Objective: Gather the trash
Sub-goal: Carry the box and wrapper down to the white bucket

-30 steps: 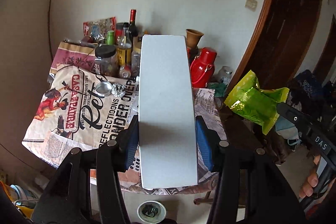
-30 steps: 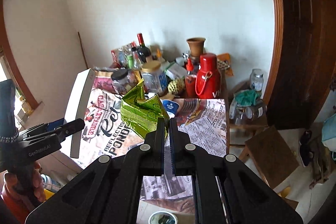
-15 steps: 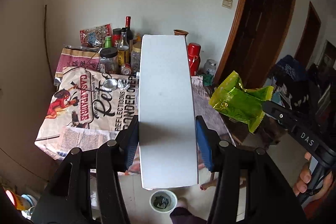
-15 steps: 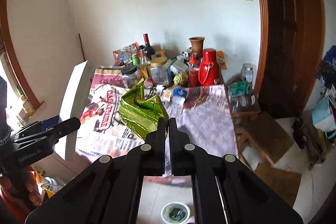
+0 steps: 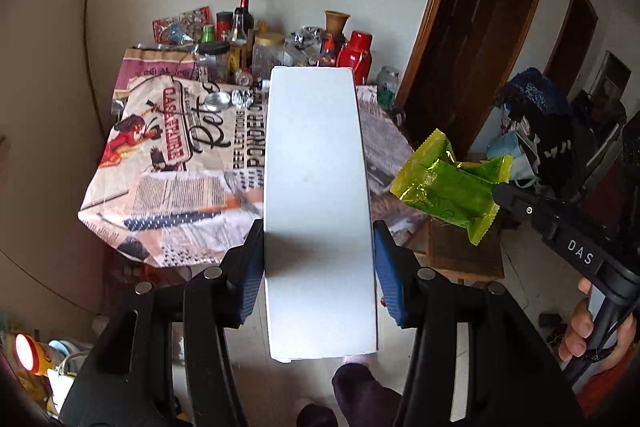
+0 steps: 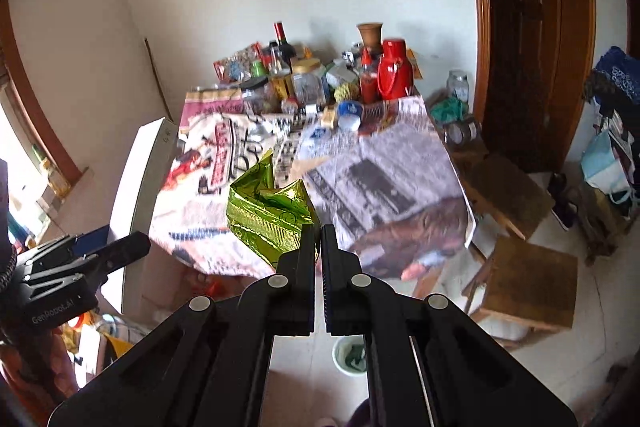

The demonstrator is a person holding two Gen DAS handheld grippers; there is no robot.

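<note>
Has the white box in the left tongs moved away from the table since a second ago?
Yes. The white box has backed away from the table, which looks smaller now, with more floor showing below the table's near edge.

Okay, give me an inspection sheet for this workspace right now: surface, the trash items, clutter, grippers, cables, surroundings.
Surface: table covered in printed newspaper.
Job's things: white box clamped in the left gripper; green foil wrapper pinched in the right gripper; both held off the table.
Clutter: wine bottle, jars, red thermos and clay pot crowd the table's far edge.
Grippers: left shut on the box's sides; right shut on the wrapper's edge.
Cables: nothing seen.
Surroundings: small bin on the floor below, wooden stool at right, dark wooden door behind.
</note>
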